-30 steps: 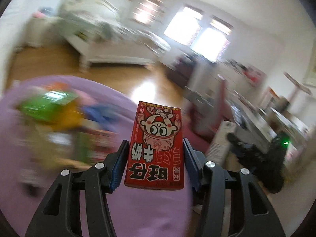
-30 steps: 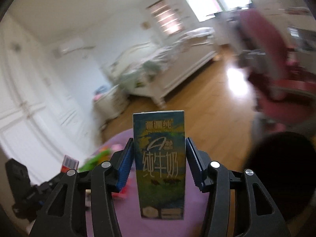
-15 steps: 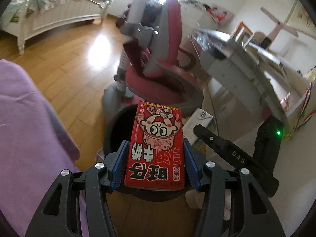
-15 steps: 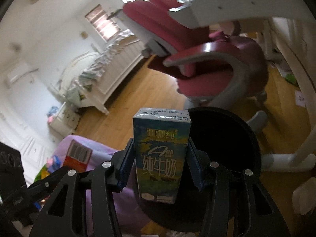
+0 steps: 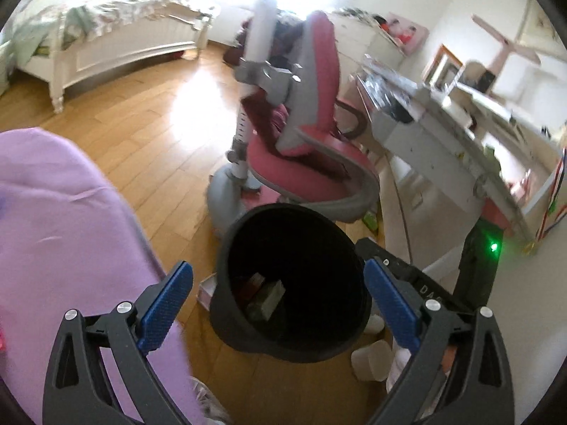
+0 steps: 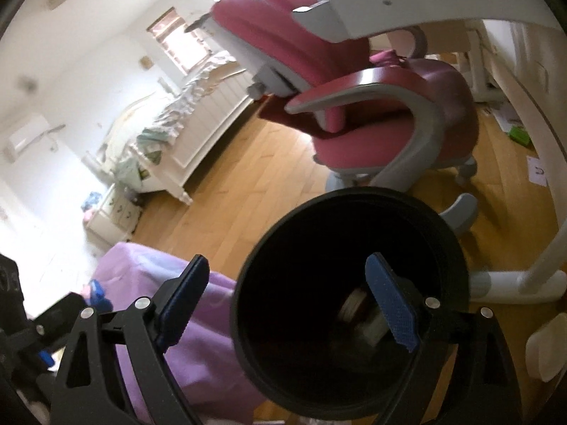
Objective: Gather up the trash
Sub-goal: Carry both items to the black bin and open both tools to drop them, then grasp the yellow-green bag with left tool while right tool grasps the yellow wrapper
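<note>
Hanging over the black bin [image 5: 294,283], the left gripper [image 5: 280,301] has its blue fingers [image 5: 166,304] spread wide with nothing between them; the right gripper [image 6: 301,304] is just the same, wide open and holding nothing, right above the bin's round mouth [image 6: 351,283].

Down in the dark bottom of the bin lie some small boxes [image 5: 265,294]; one looks reddish and one looks grey-green, but it is too dim to read them; in the right view there is only a blurry pale shape [image 6: 358,308] at 3 o'clock inside the bin.

The bin stands on the wooden floor [image 5: 149,124]; the pink chair [image 5: 312,141] is just behind it at 12 o'clock; the purple cloth [image 5: 63,233] covers the tabletop at 9 o'clock; a white cup [image 5: 372,359] lies on the floor beside the bin at 4 o'clock.

This looks like the dropping step, with the trash now in the bin and both grippers free.

The next move is likely to swing both grippers toward the purple tabletop at 9 o'clock and look for more trash; the fingers can stay open wide on the way, then line up on each side of the next piece before squeezing.
</note>
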Tool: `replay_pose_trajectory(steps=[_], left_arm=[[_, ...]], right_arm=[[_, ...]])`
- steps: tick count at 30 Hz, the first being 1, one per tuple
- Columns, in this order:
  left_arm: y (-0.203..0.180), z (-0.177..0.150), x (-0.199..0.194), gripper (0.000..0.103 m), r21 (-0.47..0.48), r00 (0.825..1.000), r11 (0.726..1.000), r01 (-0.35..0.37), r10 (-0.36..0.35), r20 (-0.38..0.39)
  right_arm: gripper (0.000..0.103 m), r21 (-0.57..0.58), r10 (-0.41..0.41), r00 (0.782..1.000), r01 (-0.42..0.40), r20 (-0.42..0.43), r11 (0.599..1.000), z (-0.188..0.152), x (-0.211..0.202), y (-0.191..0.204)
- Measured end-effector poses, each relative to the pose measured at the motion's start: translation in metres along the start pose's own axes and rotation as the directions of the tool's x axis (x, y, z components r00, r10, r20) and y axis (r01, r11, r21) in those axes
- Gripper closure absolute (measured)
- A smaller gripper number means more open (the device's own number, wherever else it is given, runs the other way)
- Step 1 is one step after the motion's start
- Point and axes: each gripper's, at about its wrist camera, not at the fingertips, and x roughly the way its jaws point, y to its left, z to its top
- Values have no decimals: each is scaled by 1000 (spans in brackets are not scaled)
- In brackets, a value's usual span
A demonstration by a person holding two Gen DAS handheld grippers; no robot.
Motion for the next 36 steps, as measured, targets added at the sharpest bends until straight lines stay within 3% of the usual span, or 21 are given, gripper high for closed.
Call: replay_pose_trajectory(steps=[3, 6, 9, 10, 13, 15, 16, 18, 19, 21, 23, 25, 29, 31, 33, 36], left_arm=[[19, -3, -34, 6, -40, 998, 999, -28, 30, 56], [47, -10, -78, 6, -91, 985, 991, -101, 113, 132], [81, -23, -123, 6, -176, 954, 966, -187, 221, 201], [95, -29, -139, 6, -217, 935, 950, -226, 274, 224], [146, -52, -187, 6, -382, 865, 869, -314, 428, 261], [180, -67, -208, 6, -482, 839, 815, -321, 481, 254], [195, -73, -214, 6, -520, 836, 793, -319, 494, 241], [226, -82, -220, 6, -585, 840, 750, -307, 503, 204], [233, -85, -220, 6, -595, 842, 743, -306, 503, 196], [249, -86, -214, 6, -610, 852, 735, -297, 492, 179], [262, -85, -207, 6, -624, 864, 728, -283, 476, 164], [277, -83, -201, 6, -634, 873, 720, -282, 467, 142], [294, -83, -193, 12, -644, 882, 718, -266, 451, 139], [300, -87, -191, 36, -644, 890, 720, -259, 437, 131], [302, -88, -192, 46, -636, 890, 727, -259, 436, 136], [308, -93, -193, 62, -641, 909, 739, -208, 389, 153]], right_arm=[[14, -46, 37, 999, -38, -18, 998, -4, 1, 26], [14, -101, 88, 995, -93, -55, 990, -11, 5, 60], [14, -154, 146, 984, -160, -98, 975, -17, 8, 98], [14, -176, 174, 977, -194, -124, 965, -19, 11, 115], [14, -213, 267, 938, -314, -222, 925, -26, 23, 169], [14, -214, 336, 892, -407, -302, 888, -30, 33, 207], [14, -200, 376, 856, -462, -354, 864, -32, 40, 232], [14, -134, 454, 764, -565, -458, 815, -37, 59, 281], [14, -112, 475, 731, -593, -490, 797, -39, 66, 301], [14, -73, 492, 669, -630, -557, 773, -48, 87, 349], [15, -46, 485, 633, -634, -604, 772, -61, 107, 386], [16, -34, 463, 610, -627, -643, 779, -74, 128, 418], [31, 36, 412, 548, -569, -728, 821, -101, 175, 453], [34, 31, 385, 540, -551, -748, 834, -112, 189, 463], [40, 17, 368, 547, -542, -752, 841, -117, 197, 470], [62, -1, 352, 556, -536, -753, 844, -122, 206, 478]])
